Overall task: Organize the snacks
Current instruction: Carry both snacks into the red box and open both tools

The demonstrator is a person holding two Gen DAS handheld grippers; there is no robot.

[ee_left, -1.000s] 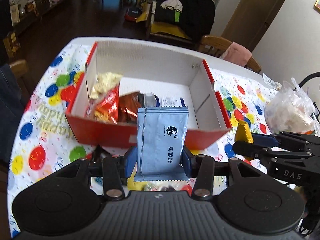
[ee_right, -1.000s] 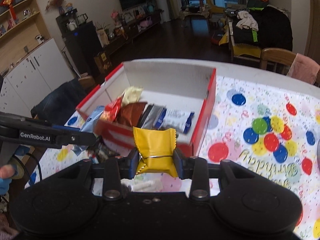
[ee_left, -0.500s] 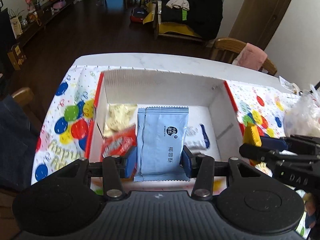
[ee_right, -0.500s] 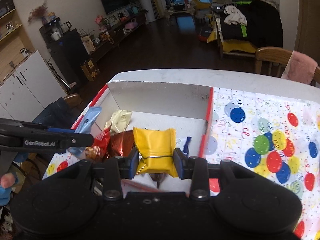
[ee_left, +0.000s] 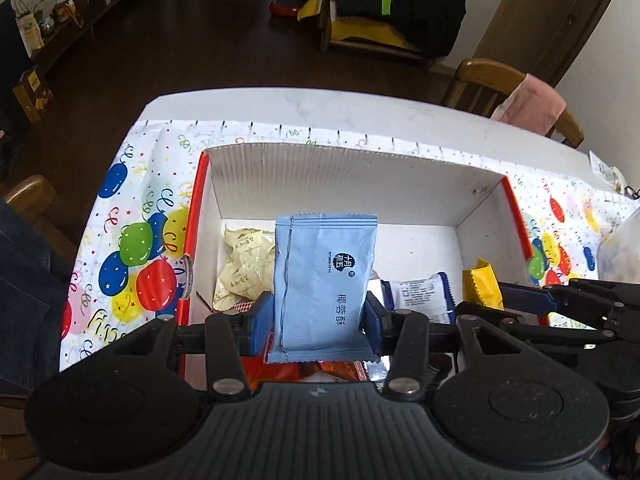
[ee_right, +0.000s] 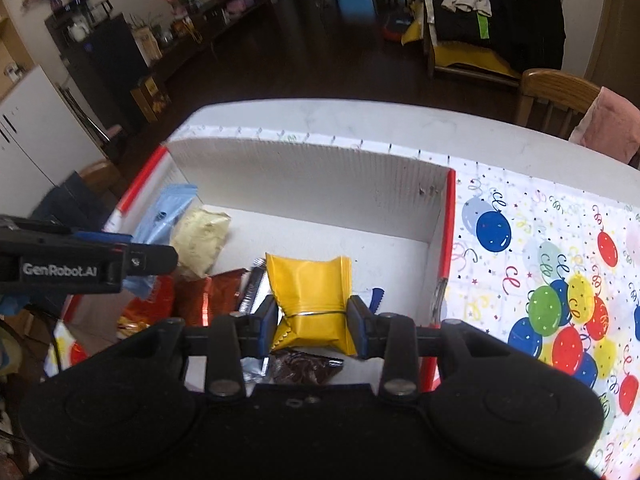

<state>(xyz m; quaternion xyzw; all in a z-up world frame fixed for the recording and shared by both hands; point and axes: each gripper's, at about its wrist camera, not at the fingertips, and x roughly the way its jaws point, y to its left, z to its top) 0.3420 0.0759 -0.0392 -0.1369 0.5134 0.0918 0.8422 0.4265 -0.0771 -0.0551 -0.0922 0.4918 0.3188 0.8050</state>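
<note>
Snacks everywhere in this one. The left gripper (ee_left: 318, 318) has its fingers (ee_left: 262, 322) clamped on the sides of a light blue packet (ee_left: 326, 280), holding it upright over the open red-and-white box (ee_left: 352, 172). The right gripper (ee_right: 312, 322) is doing the same with a yellow packet (ee_right: 310, 292), fingers (ee_right: 358, 326) pinching it near its lower end so the wrapper creases there, also over the box.

Down inside the box, the left side has a cream packet (ee_left: 244, 264) and some red and orange wrappers (ee_right: 192, 300). There's a white-and-blue packet (ee_left: 420, 294) nearer the middle and a dark brown one (ee_right: 304, 368) right under the yellow packet. The box sits on a balloon-print cloth (ee_right: 560, 280) spread over the white bench (ee_left: 320, 110). A wooden chair (ee_right: 552, 94) with pink fabric draped on it stands behind.
</note>
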